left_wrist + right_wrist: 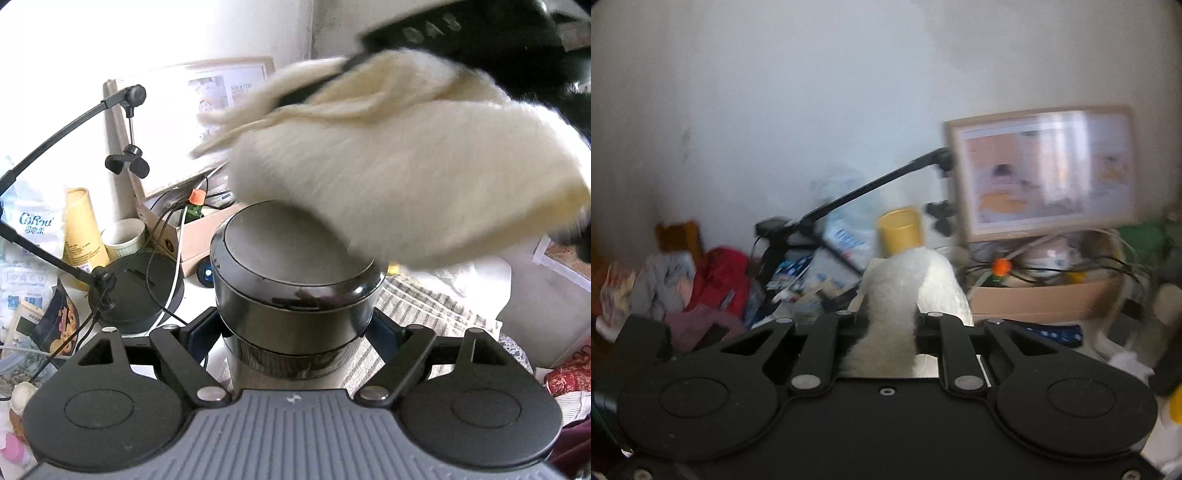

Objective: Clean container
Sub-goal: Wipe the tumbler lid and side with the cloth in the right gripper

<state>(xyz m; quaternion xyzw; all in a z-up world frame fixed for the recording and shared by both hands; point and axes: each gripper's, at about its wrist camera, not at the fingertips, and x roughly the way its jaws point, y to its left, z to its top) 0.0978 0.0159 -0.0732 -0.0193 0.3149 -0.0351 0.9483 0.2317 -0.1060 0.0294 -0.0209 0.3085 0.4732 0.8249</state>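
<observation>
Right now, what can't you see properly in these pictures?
- Left wrist view: the cloth is smeared by motion and covers the back right of the container lid, so contact is unclear.
- Left wrist view: the container's lower body is hidden behind the left gripper.
- Right wrist view: everything is blurred; the framed picture can't be read.
- Right wrist view: the cloth hides the right gripper fingertips and the container.

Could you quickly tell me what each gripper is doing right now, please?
Left gripper: shut on the dark lidded container.
Right gripper: shut on the white fluffy cloth.
</observation>
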